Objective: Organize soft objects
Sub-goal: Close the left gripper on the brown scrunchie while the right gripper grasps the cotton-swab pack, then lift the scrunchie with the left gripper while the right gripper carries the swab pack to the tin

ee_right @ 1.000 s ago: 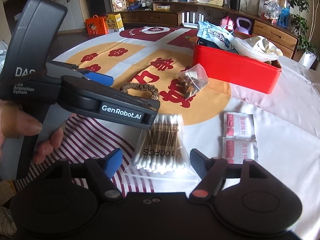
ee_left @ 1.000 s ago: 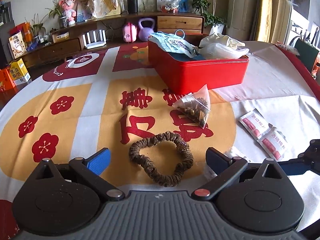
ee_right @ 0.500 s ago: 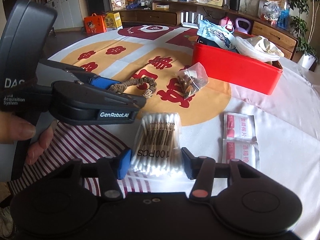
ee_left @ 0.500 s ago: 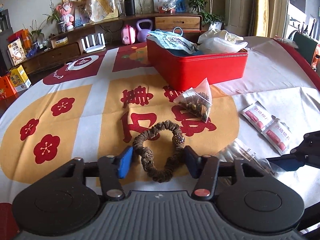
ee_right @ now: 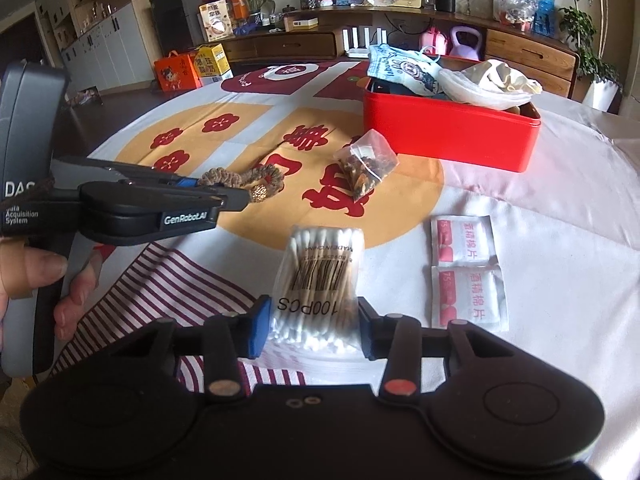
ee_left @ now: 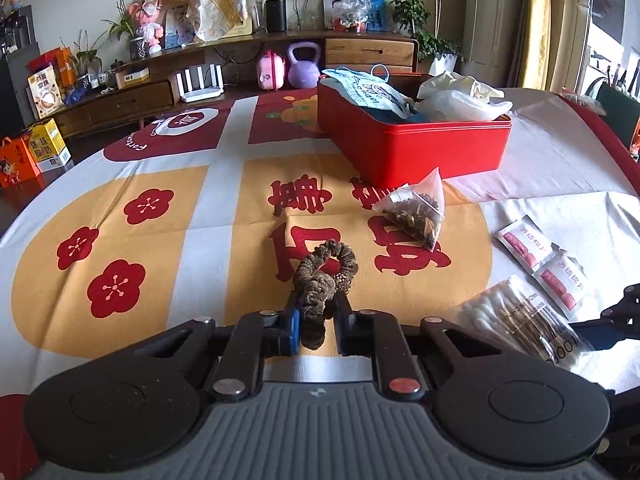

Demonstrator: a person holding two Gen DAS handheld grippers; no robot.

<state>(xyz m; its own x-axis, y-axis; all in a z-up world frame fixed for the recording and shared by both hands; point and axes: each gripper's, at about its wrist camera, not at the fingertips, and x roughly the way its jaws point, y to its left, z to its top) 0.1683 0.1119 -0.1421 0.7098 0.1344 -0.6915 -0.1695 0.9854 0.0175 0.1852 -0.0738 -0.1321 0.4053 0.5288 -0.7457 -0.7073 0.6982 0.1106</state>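
Left wrist view: the left gripper (ee_left: 316,326), its jaws having just closed in, pinches the near end of a brown scrunchie (ee_left: 322,280) that lies bunched on the table (ee_left: 200,240) near its front edge, on the yellow panel of the printed cloth. Squeezing the soft loop flat gives the pads a firm purchase, likely for a lift toward the red tin (ee_left: 412,148), which stands toward the far edge with a printed pouch (ee_left: 372,94) and white plastic bags (ee_left: 460,100) already inside. A clear packet of dried tea (ee_left: 416,216) lies between scrunchie and tin. Toward the right edge lie 2 alcohol-wipe sachets (ee_left: 540,264) and a bag of cotton swabs (ee_left: 516,320).

Right wrist view: the right gripper (ee_right: 310,330) has also just been narrowing; its jaws bracket the near end of the cotton-swab bag (ee_right: 320,280), marked 100PCS, close to the front edge. The pads sit against the plastic on both sides, though whether they press hard enough to hold is not clear. The bag's long axis points away from the camera, so the jaws cross its narrow width, the easier grip. To the left, a hand (ee_right: 36,284) holds the left gripper (ee_right: 236,200), clamped on the scrunchie (ee_right: 244,178). The 2 sachets (ee_right: 466,272) lie just right of the swabs; the tea packet (ee_right: 366,166) and the red tin (ee_right: 448,136) lie beyond.
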